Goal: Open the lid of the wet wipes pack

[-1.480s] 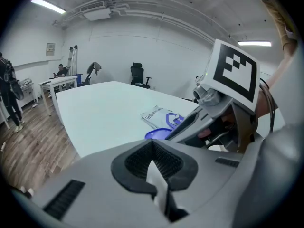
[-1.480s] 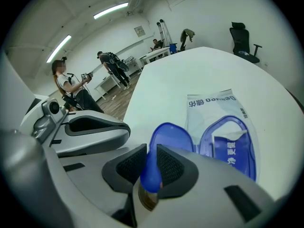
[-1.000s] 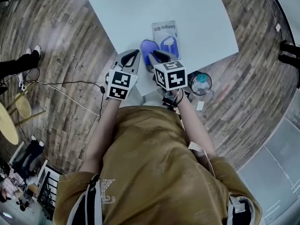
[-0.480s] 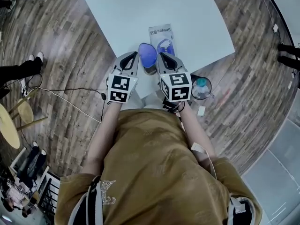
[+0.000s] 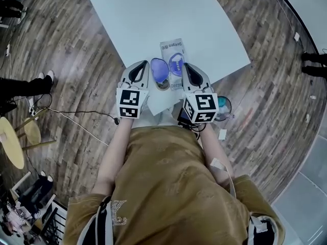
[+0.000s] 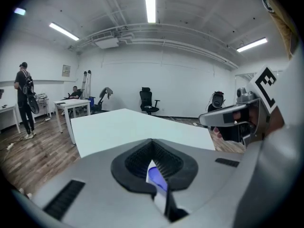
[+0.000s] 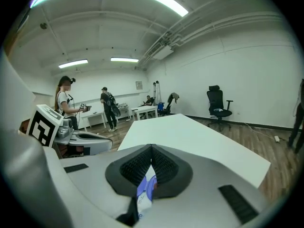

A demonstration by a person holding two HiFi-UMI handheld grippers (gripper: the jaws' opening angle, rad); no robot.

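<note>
We are gripping the white wet wipes pack (image 5: 172,51) with the right gripper (image 5: 185,65), its flipped-up blue lid (image 5: 159,69) with the left gripper (image 5: 145,63), at a white table (image 5: 153,14) on a wood floor (image 5: 66,50).

table (image 5: 153,14): upper centre of head view | pack (image 5: 174,46): at table's near corner, between the grippers | lid (image 5: 159,69): left of pack, in left gripper (image 5: 143,65) jaws | right gripper (image 5: 185,66): jaws on pack's right edge | container (image 5: 223,107): on floor, right of right gripper | cable (image 5: 76,117): on floor, left
</note>
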